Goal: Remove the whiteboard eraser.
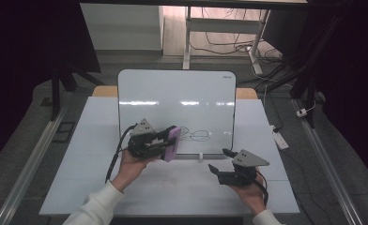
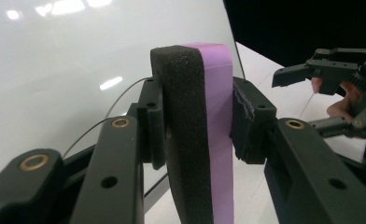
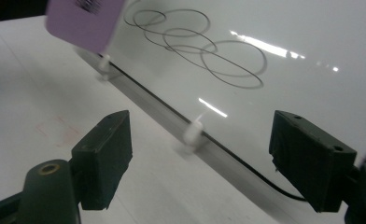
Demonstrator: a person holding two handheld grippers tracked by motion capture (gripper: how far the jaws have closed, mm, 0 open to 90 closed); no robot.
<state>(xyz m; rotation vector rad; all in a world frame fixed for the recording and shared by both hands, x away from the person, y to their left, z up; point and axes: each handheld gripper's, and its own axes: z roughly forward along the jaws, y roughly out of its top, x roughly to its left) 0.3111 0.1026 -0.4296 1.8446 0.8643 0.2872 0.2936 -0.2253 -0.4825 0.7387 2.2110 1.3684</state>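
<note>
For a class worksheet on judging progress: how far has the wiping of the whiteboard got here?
Done: the left claw is shut on the purple eraser, held beside the whiteboard. In hand: the eraser sits just left of the black scribbles, foam side towards the board. Left: all the loops remain unwiped. The right claw is open, holding nothing, near the board's bottom edge.

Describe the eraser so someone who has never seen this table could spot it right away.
Find the upright whiteboard on the white table. At its lower left edge, the left gripper clamps the whiteboard eraser. It is the only purple thing, backed with black foam.
</note>
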